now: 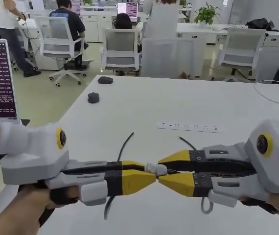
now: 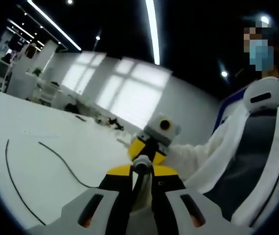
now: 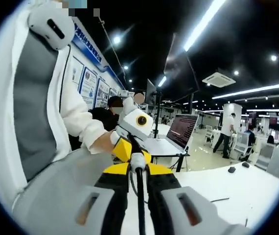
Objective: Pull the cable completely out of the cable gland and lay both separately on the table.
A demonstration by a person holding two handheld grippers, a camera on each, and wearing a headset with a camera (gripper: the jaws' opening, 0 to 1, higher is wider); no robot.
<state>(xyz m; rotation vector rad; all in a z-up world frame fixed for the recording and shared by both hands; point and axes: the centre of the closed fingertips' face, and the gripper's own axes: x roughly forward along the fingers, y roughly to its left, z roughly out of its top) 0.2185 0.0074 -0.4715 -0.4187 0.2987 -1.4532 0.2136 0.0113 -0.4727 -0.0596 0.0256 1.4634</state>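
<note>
Fingers of left gripper pinch cable gland; fingers of right gripper, in its view, clamp cable.

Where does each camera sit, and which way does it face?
Head view: on the headset, looking down at the white table; hands hold the yellow-tipped left gripper and right gripper.
Left gripper view: on the left gripper, facing the right gripper and a white sleeve.
Right gripper view: on the right gripper, facing an open laptop.
Shared: the small pale cable gland between the tips.
</note>
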